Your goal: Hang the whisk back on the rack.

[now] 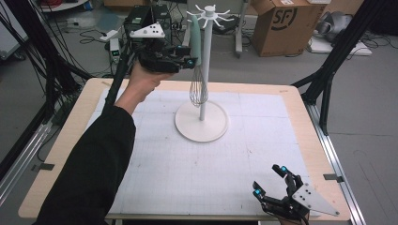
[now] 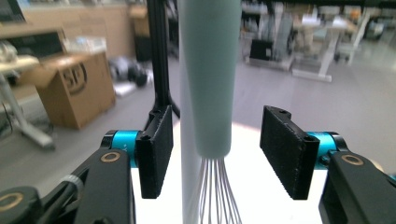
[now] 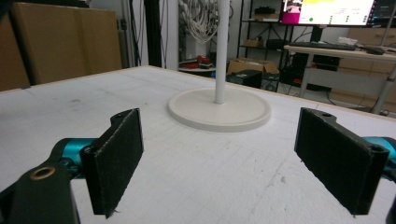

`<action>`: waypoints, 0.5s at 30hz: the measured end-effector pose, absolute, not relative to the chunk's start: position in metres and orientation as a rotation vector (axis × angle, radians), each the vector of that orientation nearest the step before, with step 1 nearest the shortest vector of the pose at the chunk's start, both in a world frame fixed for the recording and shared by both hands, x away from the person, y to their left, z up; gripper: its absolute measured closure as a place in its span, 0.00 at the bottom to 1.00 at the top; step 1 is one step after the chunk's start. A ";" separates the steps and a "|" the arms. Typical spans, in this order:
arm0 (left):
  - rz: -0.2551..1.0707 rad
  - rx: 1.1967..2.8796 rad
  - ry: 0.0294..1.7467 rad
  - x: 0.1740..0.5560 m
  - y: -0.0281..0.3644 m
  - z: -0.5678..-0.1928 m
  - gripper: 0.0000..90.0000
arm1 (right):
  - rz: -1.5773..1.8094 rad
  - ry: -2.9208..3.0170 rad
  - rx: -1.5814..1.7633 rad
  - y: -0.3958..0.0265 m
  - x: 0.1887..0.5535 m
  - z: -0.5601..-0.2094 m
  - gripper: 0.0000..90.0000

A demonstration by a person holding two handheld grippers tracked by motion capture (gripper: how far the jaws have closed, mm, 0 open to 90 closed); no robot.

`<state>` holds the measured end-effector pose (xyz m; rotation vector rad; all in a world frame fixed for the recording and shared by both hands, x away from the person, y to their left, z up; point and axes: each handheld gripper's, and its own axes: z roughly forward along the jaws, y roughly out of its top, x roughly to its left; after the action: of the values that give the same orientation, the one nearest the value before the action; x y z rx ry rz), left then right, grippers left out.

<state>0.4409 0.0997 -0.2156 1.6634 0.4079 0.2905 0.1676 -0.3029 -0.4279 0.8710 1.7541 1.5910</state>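
A whisk [image 1: 197, 70] with a pale green handle [image 2: 208, 74] and wire loops hangs from the white rack [image 1: 202, 61], whose round base [image 1: 202, 123] stands on the mat. My left gripper [image 1: 187, 58] is raised at handle height, open, its pads [image 2: 156, 149] on either side of the handle with gaps on both sides. The wires [image 2: 217, 196] hang below the handle, in front of the pole. My right gripper [image 1: 271, 180] rests low at the table's near right edge, open and empty, facing the rack base [image 3: 219, 109].
The table top carries a white gridded mat [image 1: 197, 159]. Black frame struts [image 1: 328, 61] stand at the table's corners. A cardboard box [image 1: 281, 23] and cables lie on the floor beyond the far edge.
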 end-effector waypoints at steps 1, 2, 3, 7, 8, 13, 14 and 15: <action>0.301 1.666 0.409 0.439 0.101 -0.218 0.47 | 1.594 1.759 0.866 -0.302 0.169 -0.428 0.16; 0.309 1.659 0.413 0.436 0.102 -0.222 0.45 | 1.599 1.760 0.864 -0.301 0.170 -0.428 0.16; 0.313 1.659 0.411 0.434 0.104 -0.226 0.44 | 1.599 1.764 0.859 -0.300 0.172 -0.428 0.16; 0.309 1.638 0.425 0.428 0.116 -0.239 0.41 | 1.612 1.781 0.854 -0.295 0.177 -0.428 0.16; 0.305 1.637 0.425 0.426 0.120 -0.243 0.40 | 1.613 1.781 0.847 -0.294 0.178 -0.429 0.16; 0.259 1.625 0.425 0.413 0.136 -0.254 0.39 | 1.616 1.795 0.843 -0.290 0.182 -0.429 0.16; 0.247 1.624 0.425 0.409 0.139 -0.256 0.38 | 1.615 1.799 0.845 -0.290 0.183 -0.429 0.16; 0.249 1.625 0.422 0.404 0.143 -0.258 0.37 | 1.614 1.798 0.845 -0.290 0.184 -0.430 0.16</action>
<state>0.4039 0.1426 -0.2577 1.6250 0.4221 0.2492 0.1840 -0.2897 -0.4295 0.8448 1.7979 1.6140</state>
